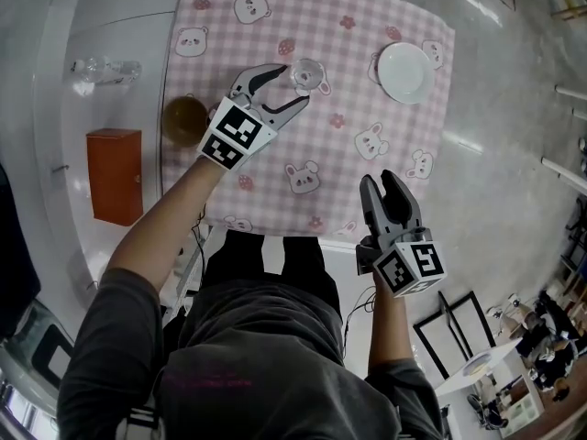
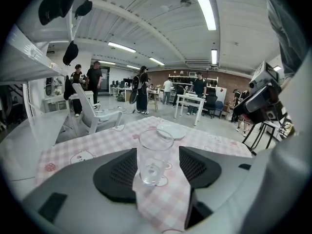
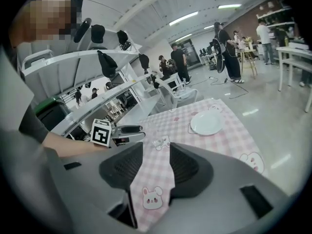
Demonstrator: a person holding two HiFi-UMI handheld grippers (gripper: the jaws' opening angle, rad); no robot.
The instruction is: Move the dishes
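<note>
A clear drinking glass (image 1: pixel 307 74) stands upright on the pink checked tablecloth (image 1: pixel 275 163). My left gripper (image 1: pixel 293 85) is open, one jaw on each side of the glass (image 2: pixel 154 156), and a gap shows between each pad and the glass. A white plate (image 1: pixel 405 71) lies at the cloth's far right, also visible past the glass as a plate (image 2: pixel 171 129). My right gripper (image 1: pixel 378 180) hovers open over the cloth's near right edge with nothing between its jaws. Its own view (image 3: pixel 156 152) faces the plate (image 3: pixel 206 122) and the glass (image 3: pixel 158 141).
Left of the cloth on the bare tabletop sit a brown round cup (image 1: pixel 186 120), an orange box (image 1: pixel 116 174) and a clear plastic bottle (image 1: pixel 105 69). The table's near edge runs just below the right gripper. Several people, chairs and tables stand far behind.
</note>
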